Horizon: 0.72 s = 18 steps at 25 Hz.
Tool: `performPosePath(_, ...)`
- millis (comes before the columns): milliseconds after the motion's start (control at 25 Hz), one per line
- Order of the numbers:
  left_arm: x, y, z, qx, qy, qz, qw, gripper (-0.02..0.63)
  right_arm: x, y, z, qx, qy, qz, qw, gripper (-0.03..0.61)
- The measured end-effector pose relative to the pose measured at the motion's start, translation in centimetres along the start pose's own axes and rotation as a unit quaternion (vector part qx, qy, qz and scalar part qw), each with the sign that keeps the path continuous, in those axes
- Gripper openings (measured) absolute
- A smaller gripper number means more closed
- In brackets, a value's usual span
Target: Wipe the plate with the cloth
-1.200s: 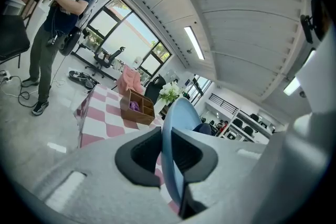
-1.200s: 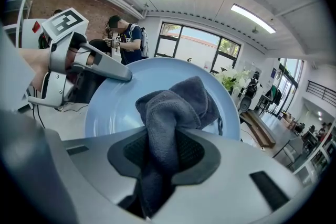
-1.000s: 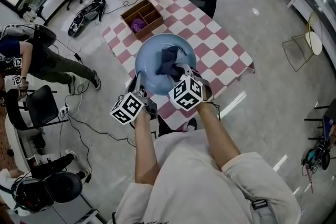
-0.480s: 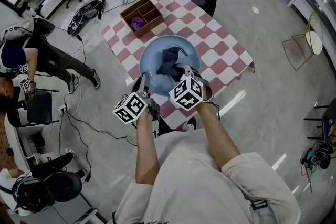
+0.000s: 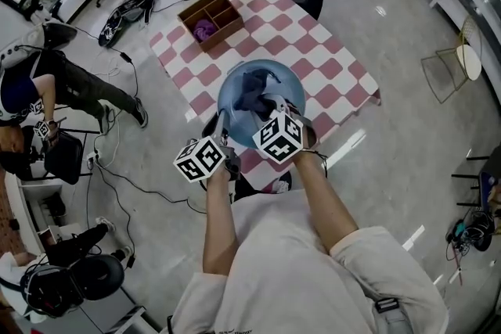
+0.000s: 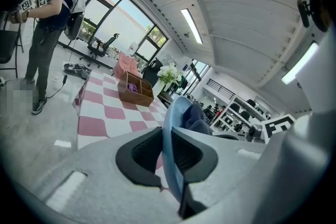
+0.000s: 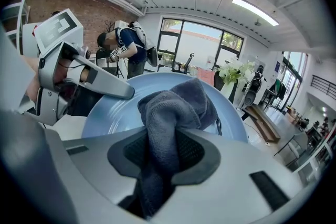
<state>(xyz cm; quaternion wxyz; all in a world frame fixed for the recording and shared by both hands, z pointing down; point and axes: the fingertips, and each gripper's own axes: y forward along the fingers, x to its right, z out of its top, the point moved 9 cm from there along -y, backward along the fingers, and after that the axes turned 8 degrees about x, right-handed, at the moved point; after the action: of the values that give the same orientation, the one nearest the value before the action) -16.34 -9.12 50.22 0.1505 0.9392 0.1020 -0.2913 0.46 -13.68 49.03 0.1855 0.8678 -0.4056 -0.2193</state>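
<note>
Your left tool [image 6: 168, 152] grips the rim of the blue plate [image 5: 235, 95] over the counter [image 5: 313, 51]; your right tool [image 7: 160, 157] pinches the cloth [image 7: 178, 105] against its face; the wooden box [image 5: 227, 12] holds something purple [image 5: 204, 33]

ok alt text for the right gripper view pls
The right gripper is shut on a dark grey cloth bunched against a pale blue plate. The left gripper clamps the plate's rim at left; a person stands behind.

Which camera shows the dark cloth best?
The right gripper view: the cloth is close-up, pinched in the right gripper's fingers. The head view shows a small dark patch; the left gripper view, a bump behind the plate's rim.
</note>
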Motion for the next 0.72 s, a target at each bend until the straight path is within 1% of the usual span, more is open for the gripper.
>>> performPosePath(120,-0.3,0.3,-0.5,-0.009,-0.007,0.003,0.9999,0.034,-0.1,0.3,-0.2,-0.003,0.002,0.002,1.0,0.115)
performPosePath(360,-1.8,0.4,-1.4,-0.024,-0.027,0.021,0.9991,0.034,-0.1,0.4,-0.7,-0.004,0.017,0.009,1.0,0.115)
performPosePath(720,-4.2,2.5,-3.2,-0.056,-0.062,0.053,0.9951,0.034,0.5,0.6,-2.3,-0.008,0.06,0.011,0.998,0.115)
